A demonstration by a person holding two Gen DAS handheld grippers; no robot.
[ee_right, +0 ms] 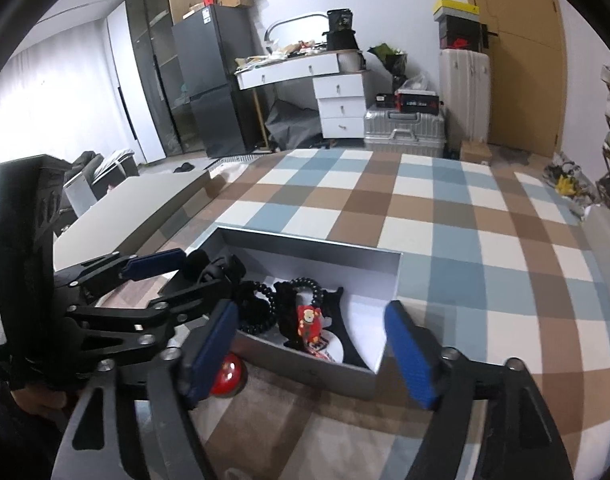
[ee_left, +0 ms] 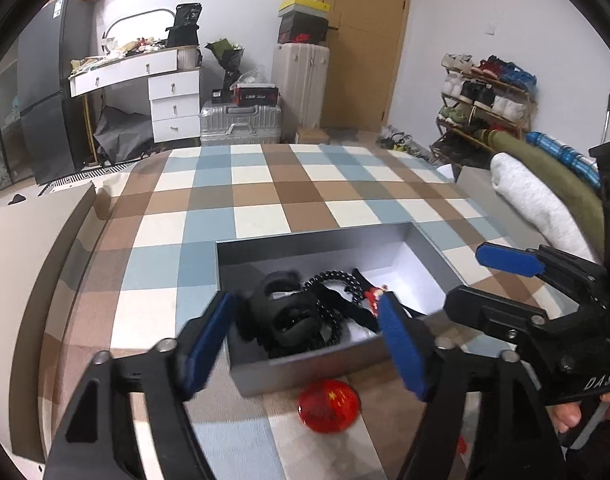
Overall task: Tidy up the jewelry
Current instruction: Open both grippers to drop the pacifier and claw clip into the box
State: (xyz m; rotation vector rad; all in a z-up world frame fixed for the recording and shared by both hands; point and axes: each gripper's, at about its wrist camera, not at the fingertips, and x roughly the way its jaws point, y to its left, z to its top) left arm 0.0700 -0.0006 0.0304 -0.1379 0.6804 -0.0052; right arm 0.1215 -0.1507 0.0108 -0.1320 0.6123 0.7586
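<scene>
An open grey box (ee_left: 313, 248) (ee_right: 305, 252) with a white floor sits on the checked cloth. Inside lie a black hair claw (ee_left: 281, 308), a black bead bracelet (ee_left: 337, 280) (ee_right: 261, 312), a black strap and a red charm (ee_left: 373, 294) (ee_right: 309, 320). A round red badge (ee_left: 329, 404) (ee_right: 229, 376) lies outside, against the box's near wall. My left gripper (ee_left: 305, 300) (ee_right: 201, 272) hovers open over the box's left part, nothing between its blue pads. My right gripper (ee_right: 311, 308) (ee_left: 465, 276) is open too, above the box's near right side, holding nothing.
The checked cloth (ee_left: 265, 184) stretches far beyond the box. Folded white and olive garments (ee_left: 537, 208) are stacked at the right edge. A grey board (ee_right: 145, 208) borders the left side. A person's hand (ee_left: 569, 412) grips the right tool's handle. Furniture and suitcases stand at the back.
</scene>
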